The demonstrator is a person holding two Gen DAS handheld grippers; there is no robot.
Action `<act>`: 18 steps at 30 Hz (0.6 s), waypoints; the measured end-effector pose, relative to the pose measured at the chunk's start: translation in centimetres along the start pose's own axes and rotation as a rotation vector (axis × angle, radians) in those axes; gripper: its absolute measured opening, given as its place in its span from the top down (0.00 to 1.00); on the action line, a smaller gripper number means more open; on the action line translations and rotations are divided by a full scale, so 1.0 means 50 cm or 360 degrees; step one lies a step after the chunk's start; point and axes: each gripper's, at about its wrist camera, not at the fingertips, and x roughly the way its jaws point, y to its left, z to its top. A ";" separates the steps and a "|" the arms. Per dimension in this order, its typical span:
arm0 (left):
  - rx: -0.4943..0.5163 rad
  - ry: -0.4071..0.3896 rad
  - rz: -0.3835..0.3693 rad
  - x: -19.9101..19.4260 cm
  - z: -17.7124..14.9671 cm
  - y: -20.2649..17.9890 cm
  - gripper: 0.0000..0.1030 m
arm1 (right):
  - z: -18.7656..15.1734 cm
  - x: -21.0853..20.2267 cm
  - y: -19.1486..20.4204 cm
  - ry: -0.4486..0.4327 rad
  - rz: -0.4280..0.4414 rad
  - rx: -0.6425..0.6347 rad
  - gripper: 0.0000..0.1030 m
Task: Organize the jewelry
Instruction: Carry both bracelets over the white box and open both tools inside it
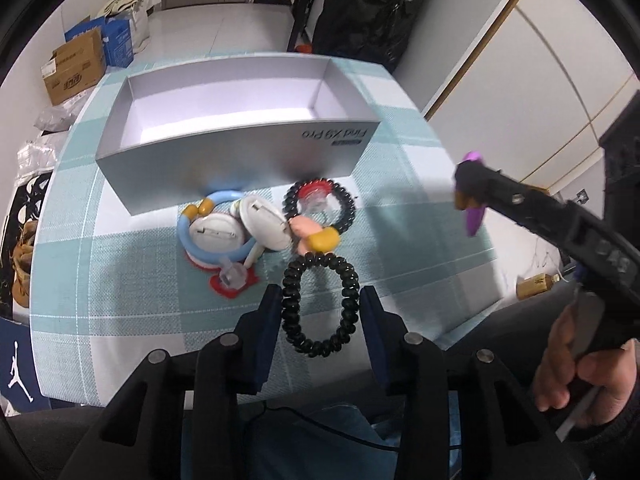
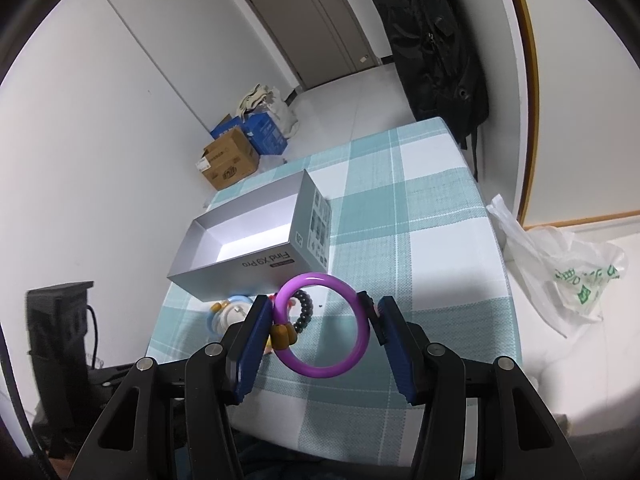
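Left tongs (image 1: 320, 304) grip a black spiral hair tie (image 1: 318, 304): the coil stands between the two blue pads, which press on its sides, and it hangs a little above the counter (image 1: 120, 288) rather than lying on it. Right tongs (image 2: 318, 322) hold a purple bangle (image 2: 322, 326) across its width, one pad on each side of the ring; a small brown bead sits on the ring at the left pad. In the left wrist view the right tongs show at the right edge, with a person's hand (image 1: 576, 368) around the handle.

Just beyond the left tongs, on the checked cloth, lies the rest of the jewelry: a second black spiral hair tie (image 1: 320, 204), a blue bangle (image 1: 216, 232) around a white round piece (image 1: 218, 236), another white round piece (image 1: 266, 222) touching it, a pink and yellow piece (image 1: 316, 236), and a clear clip with red edge (image 1: 234, 280). These things touch or overlap each other in one small heap.

Behind the heap, farther from both tongs, stands the grey box (image 1: 240, 152), open on top. Its inside looks empty in both views.

By my judgement the task is near its beginning: two pieces are lifted but nothing is placed in the box yet, and the heap is left to sort.
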 end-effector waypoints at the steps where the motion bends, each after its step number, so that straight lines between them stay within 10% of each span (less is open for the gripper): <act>1: -0.0001 -0.0013 -0.0020 -0.004 0.004 -0.001 0.67 | 0.000 0.001 0.000 0.0002 0.0000 0.0002 0.48; 18: -0.0124 -0.0369 -0.0113 -0.091 0.137 0.051 0.67 | 0.076 0.017 0.071 -0.0107 0.0041 -0.0122 0.48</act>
